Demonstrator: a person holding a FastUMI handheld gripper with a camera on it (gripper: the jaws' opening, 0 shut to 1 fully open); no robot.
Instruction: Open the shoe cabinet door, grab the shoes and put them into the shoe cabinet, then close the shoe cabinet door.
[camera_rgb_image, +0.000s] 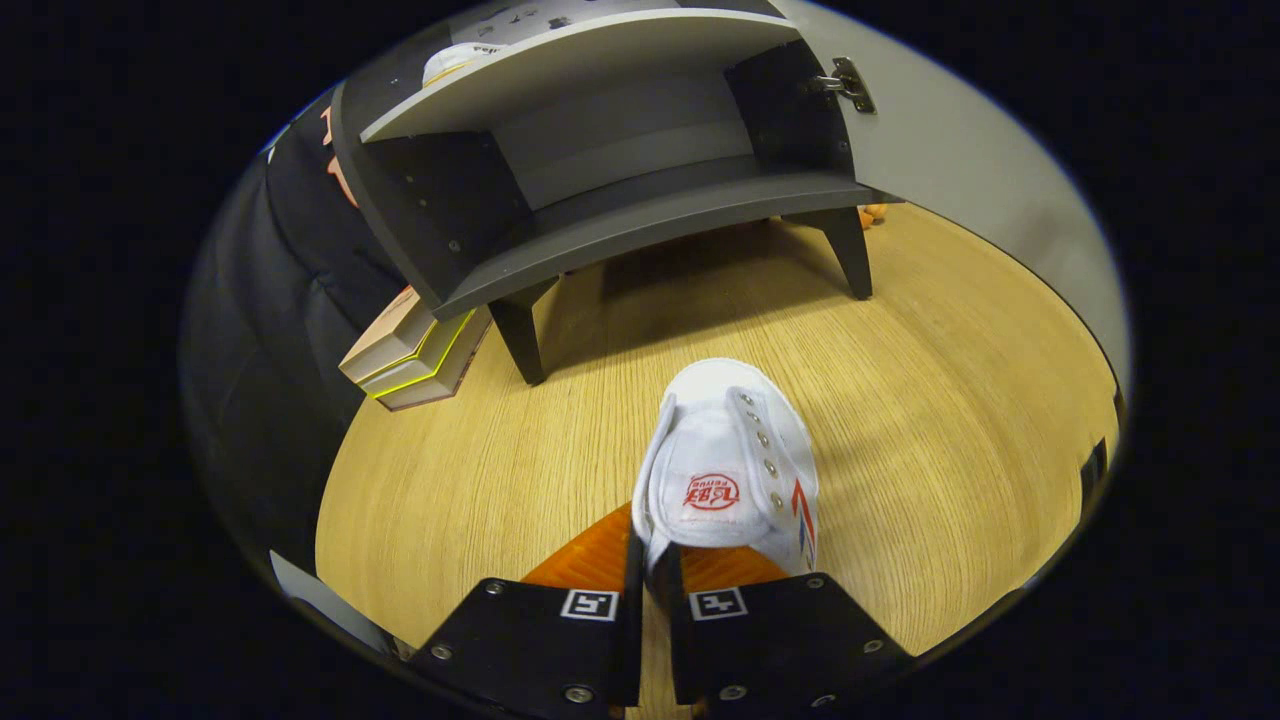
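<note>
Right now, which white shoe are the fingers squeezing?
The white shoe over the wooden floor, pinched at its heel between the fingers. The other white shoe sits on top of the open cabinet.

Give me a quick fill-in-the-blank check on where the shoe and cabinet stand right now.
1. The gripper is shut on the heel of the white ____.
2. The cabinet door, hinged on the cabinet, is ____.
3. The cabinet's lower shelf is ____.
4. A stack of ____ sits on the wooden table beside the cabinet's leg.

Missing words: shoe; open; empty; books
</note>
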